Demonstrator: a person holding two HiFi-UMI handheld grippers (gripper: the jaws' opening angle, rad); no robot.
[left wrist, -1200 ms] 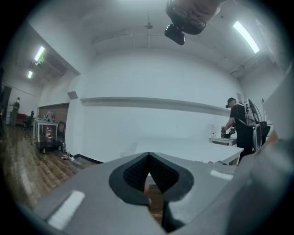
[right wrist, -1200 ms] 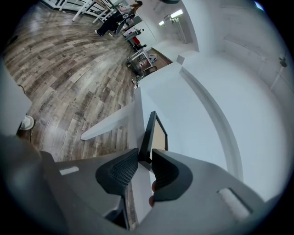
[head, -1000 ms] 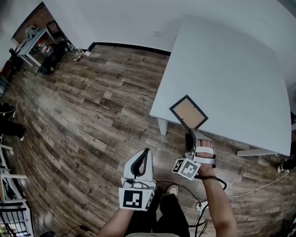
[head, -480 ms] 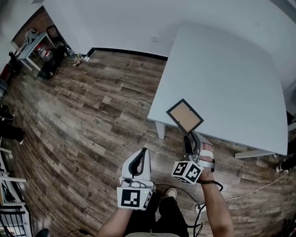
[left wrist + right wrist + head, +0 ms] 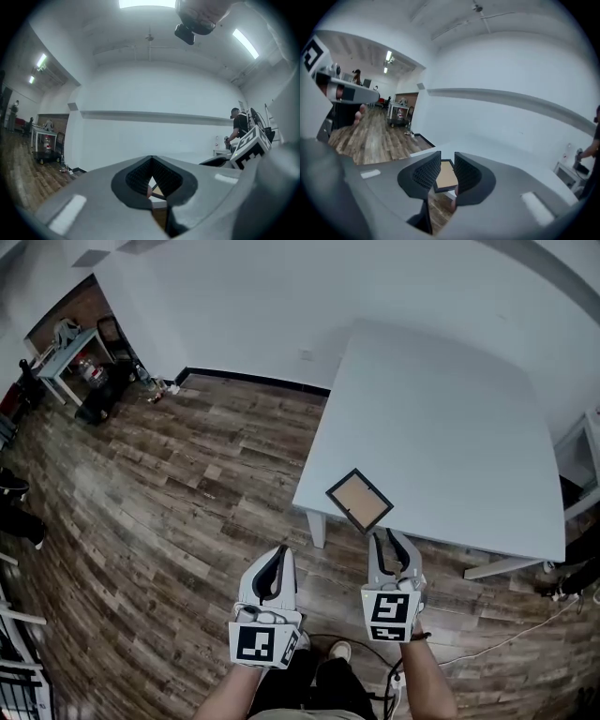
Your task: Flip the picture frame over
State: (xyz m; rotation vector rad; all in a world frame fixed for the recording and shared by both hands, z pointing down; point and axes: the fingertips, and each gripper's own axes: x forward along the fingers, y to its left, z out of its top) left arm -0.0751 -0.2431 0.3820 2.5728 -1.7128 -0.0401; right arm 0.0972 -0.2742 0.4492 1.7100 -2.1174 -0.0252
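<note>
Picture frame [image 5: 359, 500]: flat on white table [image 5: 450, 418], near-left corner, turned diamond-wise, one corner toward front edge, brown panel up.
Right gripper [image 5: 389, 538]: jaws spread, empty, just short of front edge; frame straight ahead, seen through gap. Nearer of two.
Left gripper [image 5: 279, 554]: jaws pressed together, empty, farther left, over floor.

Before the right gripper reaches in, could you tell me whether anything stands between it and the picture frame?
Nothing visible does. The right gripper hangs just off the table edge, jaws apart, and the picture frame lies ahead near the corner, with only bare tabletop between.
</note>
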